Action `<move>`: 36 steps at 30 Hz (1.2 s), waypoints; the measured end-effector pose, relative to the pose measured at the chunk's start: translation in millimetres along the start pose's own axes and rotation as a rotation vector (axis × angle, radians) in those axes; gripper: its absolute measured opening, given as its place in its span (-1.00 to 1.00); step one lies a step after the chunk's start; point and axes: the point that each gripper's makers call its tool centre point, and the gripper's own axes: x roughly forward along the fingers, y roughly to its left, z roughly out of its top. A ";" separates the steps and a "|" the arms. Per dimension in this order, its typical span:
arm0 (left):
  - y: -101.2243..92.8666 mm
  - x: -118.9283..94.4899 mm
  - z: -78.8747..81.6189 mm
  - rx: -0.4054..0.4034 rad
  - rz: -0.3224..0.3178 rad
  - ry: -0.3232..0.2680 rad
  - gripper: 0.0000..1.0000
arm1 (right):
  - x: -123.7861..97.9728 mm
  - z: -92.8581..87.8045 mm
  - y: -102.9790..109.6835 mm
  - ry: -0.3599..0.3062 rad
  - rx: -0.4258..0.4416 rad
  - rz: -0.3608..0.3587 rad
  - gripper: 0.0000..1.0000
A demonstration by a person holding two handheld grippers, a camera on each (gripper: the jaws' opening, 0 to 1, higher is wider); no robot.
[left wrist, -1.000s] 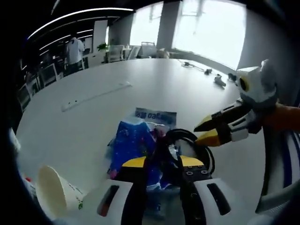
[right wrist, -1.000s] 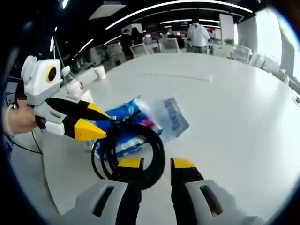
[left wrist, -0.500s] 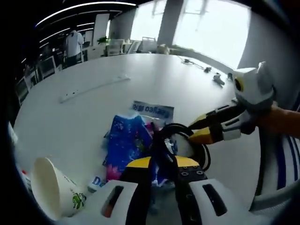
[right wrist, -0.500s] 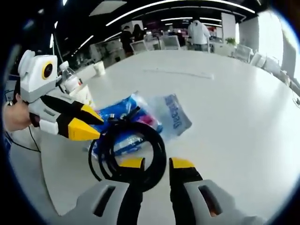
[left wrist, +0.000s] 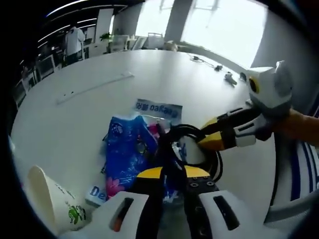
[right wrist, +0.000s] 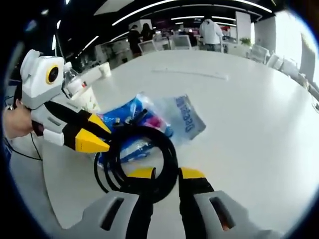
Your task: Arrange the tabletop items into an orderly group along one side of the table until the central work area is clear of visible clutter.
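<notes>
Left gripper (left wrist: pixel 167 174) had its jaws narrowed on the cable (left wrist: pixel 192 142), pinching the coil at the bag's (left wrist: pixel 130 155) near edge. Right gripper (right wrist: pixel 167 173) jaws were a bit apart, straddling the near arc of the cable (right wrist: pixel 137 159), touching it; whether they gripped, can't tell. Cable coil lay partly on the blue bag (right wrist: pixel 149 119), on the table (right wrist: pixel 249 99). Cup (left wrist: pixel 50 204) lay tipped left of the bag. Versus a second earlier: left jaws had closed further, and the cup sat lower in the left gripper view.
</notes>
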 end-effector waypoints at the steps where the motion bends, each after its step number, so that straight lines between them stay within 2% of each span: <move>1: 0.2 0.2 0.0 0.003 0.000 0.001 -0.83 | 0.1 -0.1 -0.7 0.002 -0.002 -0.003 -0.70; 5: 6.6 1.2 1.5 -0.008 0.008 -0.008 -0.95 | 0.9 0.2 -1.8 0.007 -0.003 -0.009 -0.73; 12: 7.7 3.3 2.4 -0.025 0.013 -0.012 -0.98 | -1.9 1.9 -5.4 0.005 0.041 -0.041 -0.88; 16: 5.9 2.1 4.0 -0.040 0.010 -0.020 -1.00 | -4.3 0.8 -5.0 0.005 0.087 -0.050 -0.90; 25: 1.3 -1.5 5.9 -0.060 -0.009 -0.026 -1.00 | -13.6 -2.3 -1.6 -0.002 0.110 -0.065 -0.92; 36: -11.7 -10.5 9.5 -0.067 -0.032 -0.040 -1.00 | -33.6 0.0 3.1 -0.014 0.094 -0.080 -0.93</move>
